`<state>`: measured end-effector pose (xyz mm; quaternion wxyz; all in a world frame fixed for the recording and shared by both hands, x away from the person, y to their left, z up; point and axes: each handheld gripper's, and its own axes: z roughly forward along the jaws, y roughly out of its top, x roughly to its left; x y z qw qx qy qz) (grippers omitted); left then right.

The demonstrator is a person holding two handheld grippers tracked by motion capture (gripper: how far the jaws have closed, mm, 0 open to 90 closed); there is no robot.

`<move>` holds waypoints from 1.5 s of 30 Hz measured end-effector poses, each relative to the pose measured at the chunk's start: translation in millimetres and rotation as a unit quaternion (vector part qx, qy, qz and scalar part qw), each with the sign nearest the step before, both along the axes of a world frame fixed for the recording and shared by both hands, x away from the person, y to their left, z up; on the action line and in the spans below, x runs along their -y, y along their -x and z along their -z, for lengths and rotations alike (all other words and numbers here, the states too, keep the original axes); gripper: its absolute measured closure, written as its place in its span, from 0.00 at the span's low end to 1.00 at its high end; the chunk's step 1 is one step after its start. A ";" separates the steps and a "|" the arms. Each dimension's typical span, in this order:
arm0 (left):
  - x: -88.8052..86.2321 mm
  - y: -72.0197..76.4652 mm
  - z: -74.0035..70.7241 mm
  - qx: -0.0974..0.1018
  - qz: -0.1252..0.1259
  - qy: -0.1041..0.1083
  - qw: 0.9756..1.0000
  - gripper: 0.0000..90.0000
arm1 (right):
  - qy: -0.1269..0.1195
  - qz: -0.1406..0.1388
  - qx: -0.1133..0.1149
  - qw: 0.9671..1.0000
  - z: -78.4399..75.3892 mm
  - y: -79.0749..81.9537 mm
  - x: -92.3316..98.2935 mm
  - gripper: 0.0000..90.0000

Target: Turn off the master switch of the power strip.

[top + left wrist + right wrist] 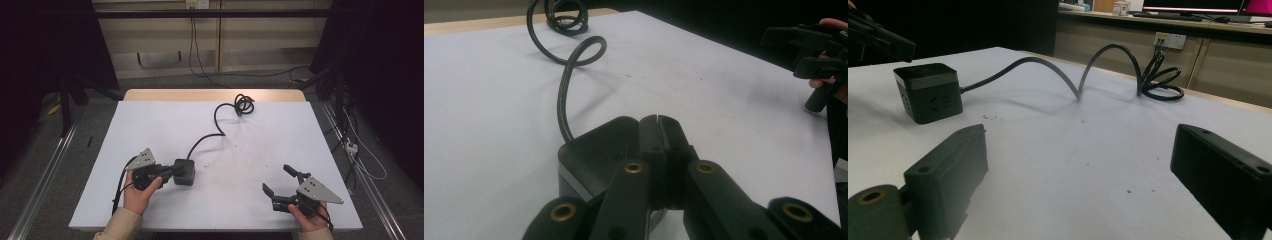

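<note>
The left gripper [169, 172], jaws pressed together, touches the one black power cube [184, 171] with its single coiled cord [220, 122], while the right gripper [278, 180] gapes wide, empty.

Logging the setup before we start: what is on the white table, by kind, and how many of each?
Power cube: 1, black, sitting on the table
Cord: 1, black, running from the cube to a coil at the far edge
Hand-held tool: 2, left tool shut against the cube, right tool open
Total: 4
</note>
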<state>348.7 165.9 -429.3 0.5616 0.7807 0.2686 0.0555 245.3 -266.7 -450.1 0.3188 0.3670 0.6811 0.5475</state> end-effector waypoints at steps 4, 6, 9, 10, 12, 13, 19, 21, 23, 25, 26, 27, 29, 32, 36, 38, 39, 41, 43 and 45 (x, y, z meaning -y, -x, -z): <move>0.6 -0.2 0.5 0.000 0.002 -0.005 1.000 1.00 | 0.000 -0.001 0.000 1.000 0.0 0.0 -0.1 0.09; 0.8 0.0 0.6 -0.001 0.001 -0.008 1.000 1.00 | 0.000 0.000 0.001 1.000 -0.1 0.0 0.0 0.09; 1.2 -0.2 1.1 -0.002 0.003 -0.007 1.000 1.00 | 0.000 0.000 0.000 1.000 0.0 0.0 0.0 0.09; 1.2 -0.2 1.1 -0.002 0.003 -0.007 1.000 1.00 | 0.000 -0.001 0.000 1.000 0.0 0.0 0.0 0.09; 1.3 -0.2 1.3 -0.003 0.002 -0.008 1.000 1.00 | 0.000 -0.001 0.000 1.000 0.0 0.0 -0.1 0.09; 1.4 -0.2 1.4 -0.003 0.002 -0.008 1.000 1.00 | 0.000 -0.001 -0.001 1.000 0.1 -0.1 -0.1 0.09; 2.6 0.0 2.2 -0.004 0.000 -0.013 1.000 1.00 | 0.000 -0.001 0.000 1.000 0.0 0.1 -0.1 0.09; 2.5 -0.3 2.3 -0.003 0.000 -0.016 1.000 1.00 | 0.000 -0.001 0.000 1.000 0.0 0.1 -0.1 0.09; 2.4 -0.5 2.5 -0.002 0.001 -0.018 1.000 1.00 | 0.000 -0.001 0.000 1.000 0.0 0.1 0.0 0.09; 2.5 -0.5 2.6 -0.002 0.000 -0.019 1.000 1.00 | 0.001 0.000 0.000 1.000 0.0 0.1 -0.1 0.09; 2.5 -0.5 2.6 -0.002 0.000 -0.019 1.000 1.00 | 0.001 -0.001 0.000 1.000 0.0 0.1 -0.1 0.09; 2.6 -0.6 2.8 -0.001 -0.001 -0.020 1.000 1.00 | 0.000 -0.001 0.000 1.000 0.0 0.1 -0.1 0.09; 2.8 -0.7 3.0 -0.001 -0.002 -0.021 1.000 1.00 | 0.001 -0.001 0.000 1.000 0.0 0.1 -0.2 0.09; 2.9 -0.7 3.2 -0.001 -0.003 -0.021 1.000 1.00 | 0.000 -0.001 0.000 1.000 0.0 0.1 -0.1 0.09; 3.2 -0.8 3.6 -0.001 -0.002 -0.026 1.000 1.00 | 0.000 0.000 -0.001 1.000 0.3 0.1 0.0 0.09; 3.0 -1.0 3.6 0.000 -0.004 -0.026 1.000 1.00 | 0.000 -0.001 -0.001 1.000 0.3 0.1 -0.1 0.09; 2.8 -1.1 3.6 0.000 -0.004 -0.026 1.000 1.00 | 0.000 -0.001 0.000 1.000 0.2 0.2 -0.1 0.09; 2.6 -1.5 3.6 0.002 -0.005 -0.026 1.000 1.00 | 0.000 -0.001 0.000 1.000 0.1 0.3 0.0 0.09; 2.8 -1.6 3.7 0.001 -0.006 -0.027 1.000 1.00 | 0.000 -0.001 -0.001 1.000 0.1 0.3 0.1 0.09; 3.1 -1.7 3.7 0.002 -0.006 -0.030 1.000 1.00 | -0.001 -0.001 0.000 1.000 0.1 0.3 0.2 0.09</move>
